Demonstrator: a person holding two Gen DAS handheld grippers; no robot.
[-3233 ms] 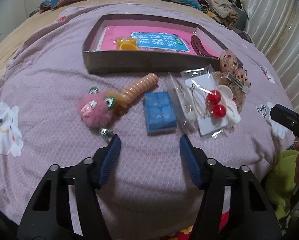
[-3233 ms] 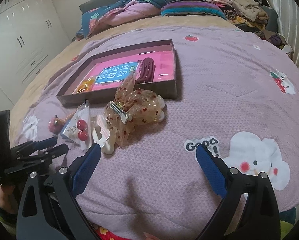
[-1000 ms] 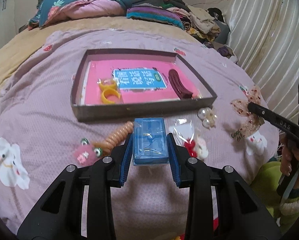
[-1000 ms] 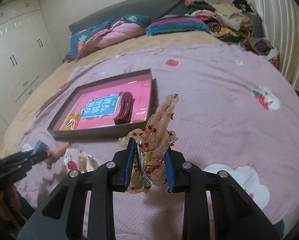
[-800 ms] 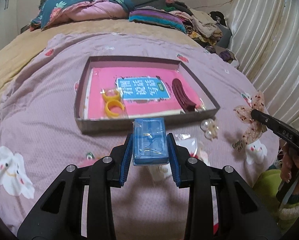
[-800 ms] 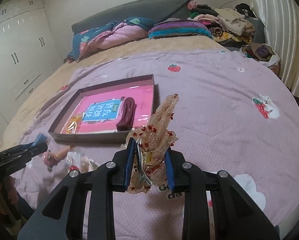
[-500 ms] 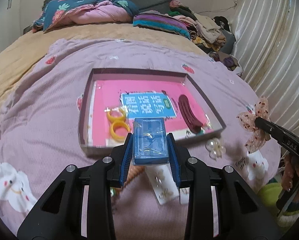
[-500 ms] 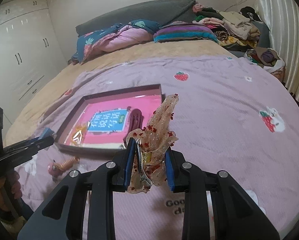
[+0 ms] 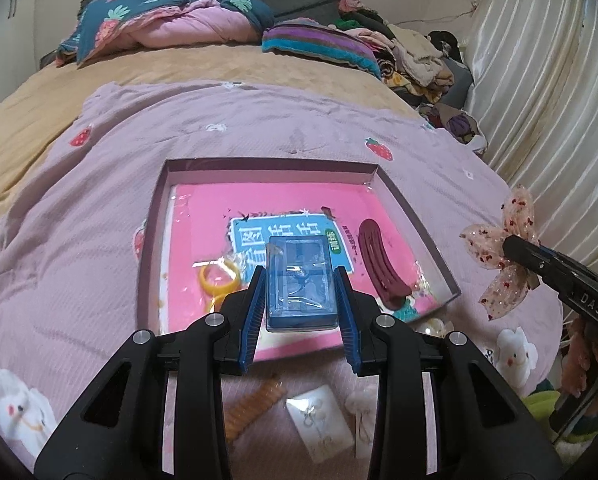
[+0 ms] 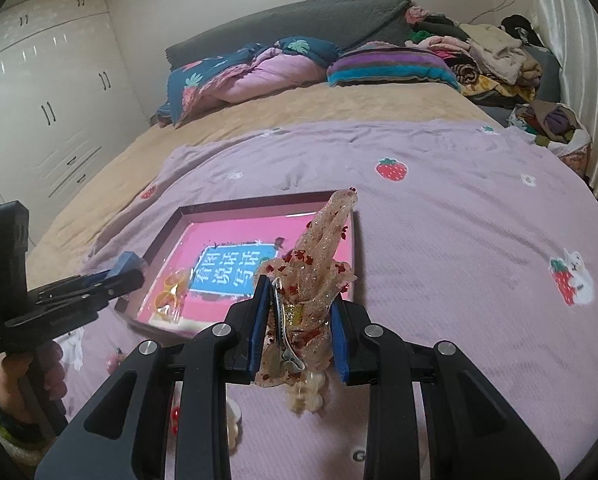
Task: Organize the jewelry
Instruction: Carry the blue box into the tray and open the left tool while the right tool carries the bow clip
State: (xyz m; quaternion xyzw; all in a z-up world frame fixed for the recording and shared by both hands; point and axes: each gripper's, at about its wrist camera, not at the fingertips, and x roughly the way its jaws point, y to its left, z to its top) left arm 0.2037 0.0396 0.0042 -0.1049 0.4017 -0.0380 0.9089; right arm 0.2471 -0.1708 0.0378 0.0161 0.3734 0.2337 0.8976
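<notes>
Spanning both views, a wide bed (image 9: 39, 128) under a lilac quilted blanket with strawberry patches (image 10: 439, 216); tan cover beyond it, bundled bedding and folded clothes piled at the headboard end.

On the blanket, a shallow rectangular dark-brown cardboard tray (image 9: 151, 248) with a pink printed sheet lining its floor (image 9: 203, 216). Inside the tray: a dark maroon ridged hair clip (image 9: 379, 268) lying toward the right wall, two yellow plastic rings (image 9: 217, 278) toward the left.

Left claw (image 9: 300, 312) clamped on a small translucent blue plastic box (image 9: 299, 280), pads pressing both long sides; box held in the air over the tray's near half.

Right claw (image 10: 298, 326) closed on a sheer peach bow hair clip with red sequins (image 10: 319, 264), its metal clip bar between the pads, fabric standing up past the fingertips. From the left view the bow hangs just outside the tray's right wall, off the blanket.

Loose on the blanket nearer than the tray: an orange spiral hair tie (image 9: 255, 408), a clear packet of earrings on white card (image 9: 319, 428), a small pearly clip (image 9: 431, 326) at the tray's near right corner.
</notes>
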